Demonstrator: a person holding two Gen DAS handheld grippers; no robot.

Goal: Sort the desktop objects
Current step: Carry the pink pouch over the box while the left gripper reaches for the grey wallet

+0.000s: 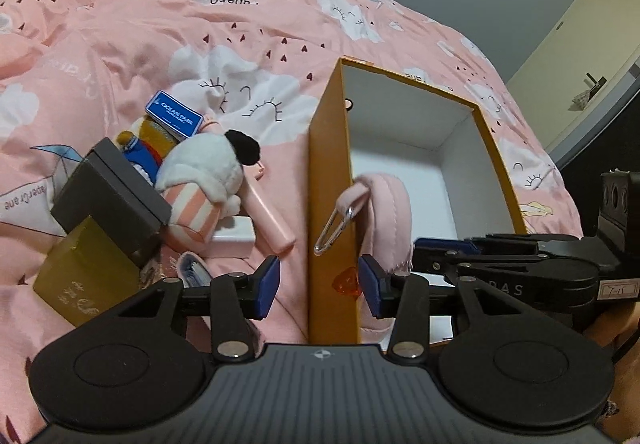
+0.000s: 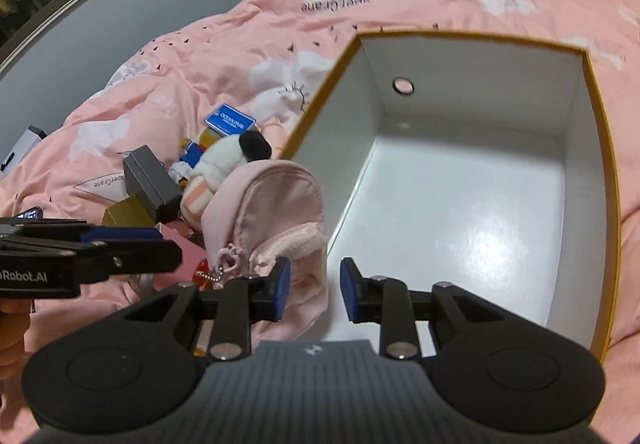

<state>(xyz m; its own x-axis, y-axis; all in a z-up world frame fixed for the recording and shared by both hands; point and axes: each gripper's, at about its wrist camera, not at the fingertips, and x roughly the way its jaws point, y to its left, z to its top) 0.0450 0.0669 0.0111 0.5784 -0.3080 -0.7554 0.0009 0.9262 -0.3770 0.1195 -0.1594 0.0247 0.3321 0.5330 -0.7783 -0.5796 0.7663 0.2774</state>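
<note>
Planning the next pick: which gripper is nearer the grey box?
Left. The left gripper hangs near the grey box; the right gripper is beyond it, over the orange box.

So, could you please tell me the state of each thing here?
Orange box: lid off, floor bare.
Pink backpack: upright, at the box's side wall.
Grey box: lid on, tilted.
Left gripper: open, astride the box's wall.
Right gripper: open, backpack partly between.
</note>
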